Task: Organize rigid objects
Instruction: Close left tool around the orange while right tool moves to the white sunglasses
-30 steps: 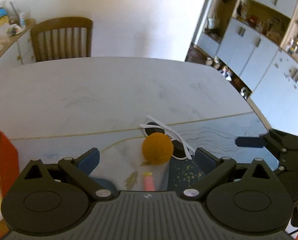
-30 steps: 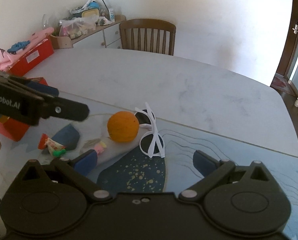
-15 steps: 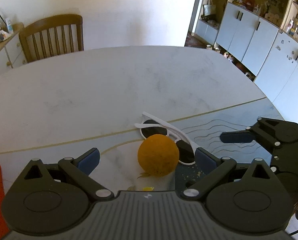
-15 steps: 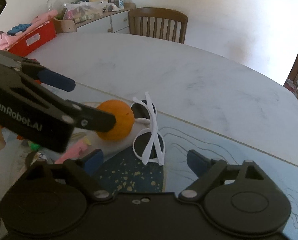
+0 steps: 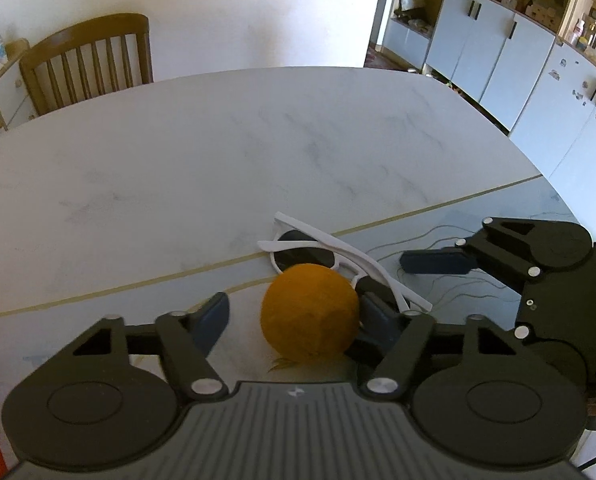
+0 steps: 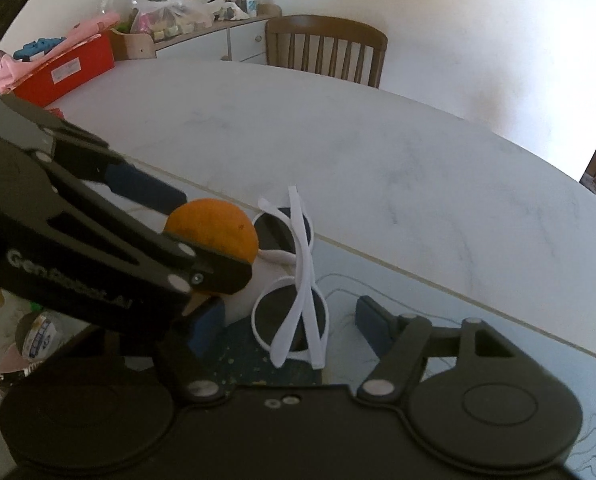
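Observation:
An orange point(image 5: 309, 313) sits on the table between the open fingers of my left gripper point(image 5: 296, 316); its right side touches or nearly touches the right finger, with a gap on the left. In the right wrist view the orange point(image 6: 214, 226) is partly hidden behind the left gripper. White folded sunglasses point(image 5: 330, 258) lie just behind and right of the orange. My right gripper point(image 6: 288, 322) is open with the sunglasses point(image 6: 298, 280) lying between its fingers. It also shows at the right of the left wrist view point(image 5: 438, 262).
A marble table point(image 5: 218, 152) with a blue patterned mat point(image 6: 478, 320) near the front. A wooden chair point(image 5: 86, 64) stands at the far edge. A red box point(image 6: 66, 72) and a cluttered sideboard are at far left. A small wrapped packet point(image 6: 38, 336) lies at left.
Both grippers moved forward. The orange now lies between the left gripper's fingers and the sunglasses between the right gripper's fingers. The left fingers have narrowed somewhat.

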Demonstrator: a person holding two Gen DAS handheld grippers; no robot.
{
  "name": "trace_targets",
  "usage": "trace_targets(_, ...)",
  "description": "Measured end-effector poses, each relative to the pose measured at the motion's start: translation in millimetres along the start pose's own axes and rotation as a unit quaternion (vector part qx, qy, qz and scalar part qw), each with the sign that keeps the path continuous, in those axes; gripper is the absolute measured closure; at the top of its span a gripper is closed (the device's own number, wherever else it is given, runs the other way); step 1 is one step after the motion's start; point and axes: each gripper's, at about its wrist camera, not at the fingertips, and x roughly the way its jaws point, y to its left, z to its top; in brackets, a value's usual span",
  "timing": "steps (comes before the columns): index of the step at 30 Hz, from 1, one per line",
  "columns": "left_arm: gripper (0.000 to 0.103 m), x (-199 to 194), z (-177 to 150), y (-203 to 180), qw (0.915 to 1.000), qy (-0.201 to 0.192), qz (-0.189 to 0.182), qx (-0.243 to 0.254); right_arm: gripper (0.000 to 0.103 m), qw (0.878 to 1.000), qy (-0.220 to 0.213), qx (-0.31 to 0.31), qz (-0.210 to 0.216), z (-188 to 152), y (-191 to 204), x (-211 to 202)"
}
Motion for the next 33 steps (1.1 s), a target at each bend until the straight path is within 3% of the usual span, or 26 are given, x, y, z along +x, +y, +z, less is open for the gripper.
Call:
trace_targets(4,0.050,3,0,1,1.0000,0.001,-0.007,-0.001,0.049,1.000,-0.006,-0.007,0.003,0,1,-1)
trace_targets(7,0.050,4,2,3,1.0000,-0.002,-0.007,-0.006,0.062,1.000,-0.007,-0.017,0.010,0,2,-3)
trace_targets(20,0.051,0,0,14,0.9997,0.007,-0.009,-0.024,0.063,1.000,0.002,0.014,-0.003,0,3,-10)
trace_targets(33,0.051,-26,-22,26,0.9985,0.023,0.015,-0.046,0.063,0.998,-0.003,0.068,-0.002,-10,14,-55)
